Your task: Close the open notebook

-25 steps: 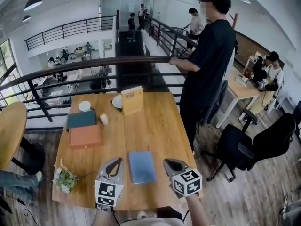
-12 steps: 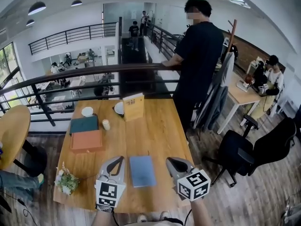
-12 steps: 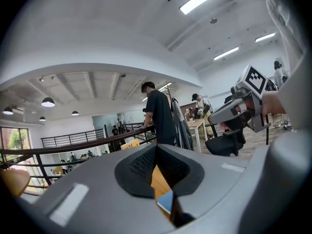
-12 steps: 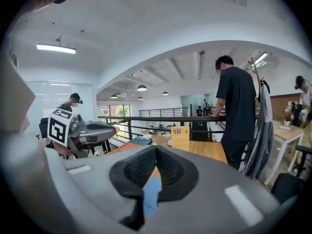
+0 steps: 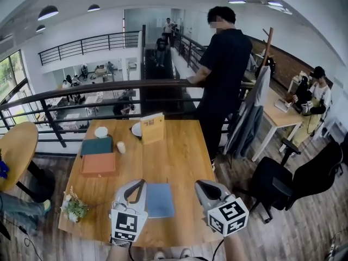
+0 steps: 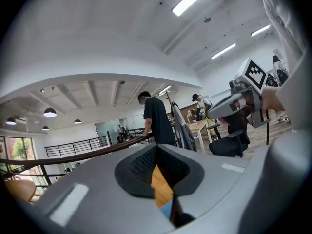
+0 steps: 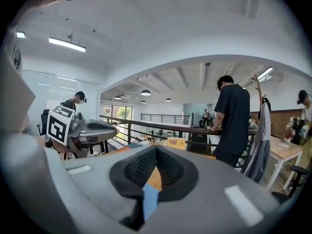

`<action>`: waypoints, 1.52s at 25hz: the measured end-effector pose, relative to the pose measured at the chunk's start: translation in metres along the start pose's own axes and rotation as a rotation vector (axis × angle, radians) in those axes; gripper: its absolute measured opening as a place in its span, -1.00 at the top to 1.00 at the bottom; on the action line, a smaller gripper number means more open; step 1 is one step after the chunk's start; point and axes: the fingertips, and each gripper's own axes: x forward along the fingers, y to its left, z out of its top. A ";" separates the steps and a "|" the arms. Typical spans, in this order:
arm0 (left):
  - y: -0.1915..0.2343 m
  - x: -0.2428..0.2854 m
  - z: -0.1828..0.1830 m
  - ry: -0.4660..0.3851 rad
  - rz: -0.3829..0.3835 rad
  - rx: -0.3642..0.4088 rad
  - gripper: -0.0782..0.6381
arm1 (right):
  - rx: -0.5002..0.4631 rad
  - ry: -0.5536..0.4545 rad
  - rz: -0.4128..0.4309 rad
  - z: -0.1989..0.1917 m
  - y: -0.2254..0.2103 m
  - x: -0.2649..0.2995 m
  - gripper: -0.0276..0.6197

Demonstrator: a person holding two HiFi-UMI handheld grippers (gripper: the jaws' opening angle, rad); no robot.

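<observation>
- Left gripper (image 5: 140, 185): jaws together and empty. It stands higher over the table (image 5: 182, 145) than a second ago, and in the head view its tip now overlaps the notebook's left edge.
- Right gripper (image 5: 200, 186): jaws together and empty. It has risen as well, and sits just right of the notebook, apart from it.
- Notebook (image 5: 161, 201): blue cover up, flat and closed, between the two grippers near the table's front edge. It has not moved.
- Reading: the closing looks done, and the rise looks like a withdrawal.
- Edges: the table's front edge lies just behind both grippers. The right edge runs close beside the right gripper.
- Open room: bare wood from the notebook out to the standing card (image 5: 153, 128).
- Obstacles: flower sprig (image 5: 73, 206) near the left gripper. Orange box (image 5: 99, 164) and standing person (image 5: 220, 80) are well apart.
</observation>
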 end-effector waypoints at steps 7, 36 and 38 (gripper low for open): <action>-0.011 0.004 0.022 0.002 0.044 0.012 0.76 | -0.042 -0.032 0.019 0.020 -0.013 -0.020 0.91; -0.023 -0.025 0.041 -0.019 0.089 0.027 0.76 | -0.062 -0.039 0.089 0.019 0.000 -0.037 0.91; -0.022 -0.025 0.040 -0.019 0.087 0.029 0.76 | -0.064 -0.037 0.091 0.018 0.001 -0.036 0.91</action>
